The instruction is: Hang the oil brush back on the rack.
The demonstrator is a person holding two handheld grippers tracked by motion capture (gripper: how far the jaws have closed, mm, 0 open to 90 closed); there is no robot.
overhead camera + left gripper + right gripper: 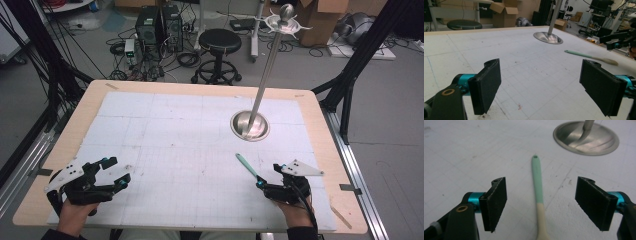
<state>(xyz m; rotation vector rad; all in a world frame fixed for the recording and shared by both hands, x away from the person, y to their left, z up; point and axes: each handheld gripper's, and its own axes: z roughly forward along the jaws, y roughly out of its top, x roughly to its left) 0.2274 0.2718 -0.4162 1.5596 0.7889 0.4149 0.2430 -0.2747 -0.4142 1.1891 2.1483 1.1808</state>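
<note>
The tabletop (pixel 150 125), a wooden board under a white gridded sheet, carries little. Toward its far right stands a tall metal stand (pixel 250 125), a round steel base with a slim pole rising from it to a hooked top. Nearer the person, well apart from that base, lies the spoon (pixel 247 166): a slim utensil with a mint-green handle and a cream-coloured bowl end, flat on the sheet with its handle tip pointing toward the stand.

The right tongs (pixel 541 206) sit just behind the spoon, spread wide with nothing between them; in the right gripper view the cream neck runs up the gap between the two black pads, touching neither. The left tongs (pixel 112 172) rest at the near left of the tabletop, well apart from the spoon, likewise spread and empty.

The spoon looks light and stiff, probably wood or silicone-coated, and not fragile. Its smooth, narrow shaft lying flush on the sheet may slip or roll under a shallow pinch. The best hold seems to be across the handle near where green meets cream, with the pads lowered to either side until they almost touch the sheet.
</note>
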